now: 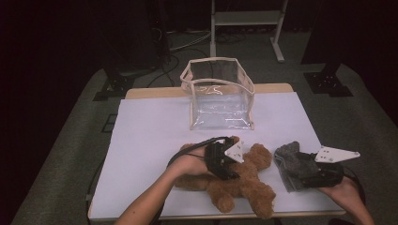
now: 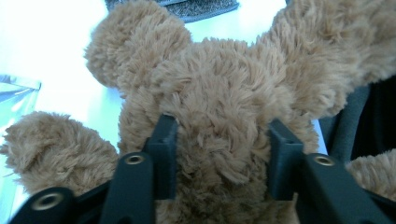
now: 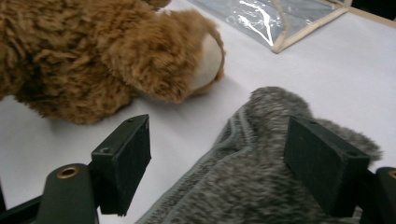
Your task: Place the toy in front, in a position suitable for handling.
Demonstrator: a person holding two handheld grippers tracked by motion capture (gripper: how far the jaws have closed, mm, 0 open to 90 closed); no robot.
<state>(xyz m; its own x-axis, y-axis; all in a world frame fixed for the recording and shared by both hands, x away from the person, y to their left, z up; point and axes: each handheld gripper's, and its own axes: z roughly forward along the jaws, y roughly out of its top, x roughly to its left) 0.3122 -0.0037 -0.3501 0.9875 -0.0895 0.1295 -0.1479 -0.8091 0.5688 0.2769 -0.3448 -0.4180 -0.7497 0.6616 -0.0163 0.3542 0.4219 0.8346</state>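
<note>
A brown plush teddy bear [image 1: 248,187] lies at the front middle of the white-covered table [image 1: 155,131]. My left gripper [image 1: 229,169] sits on top of it. In the left gripper view the bear [image 2: 224,84] rises between the two jaws. My left gripper [image 2: 219,154] is open astride the bear's body, and the fur brushes both pads without being squeezed. A grey fuzzy cloth piece [image 1: 288,161] lies to the bear's right. My right gripper [image 1: 300,171] is open wide over it. In the right gripper view the grey cloth [image 3: 261,186] runs between the jaws of my right gripper [image 3: 219,163].
A clear plastic bag with beige trim [image 1: 218,93] stands open at the back middle of the table; its corner [image 3: 275,18] lies beyond the grey cloth. The bear's pale-soled paw [image 3: 205,60] lies close to the right gripper. A metal frame [image 1: 244,28] stands on the floor behind.
</note>
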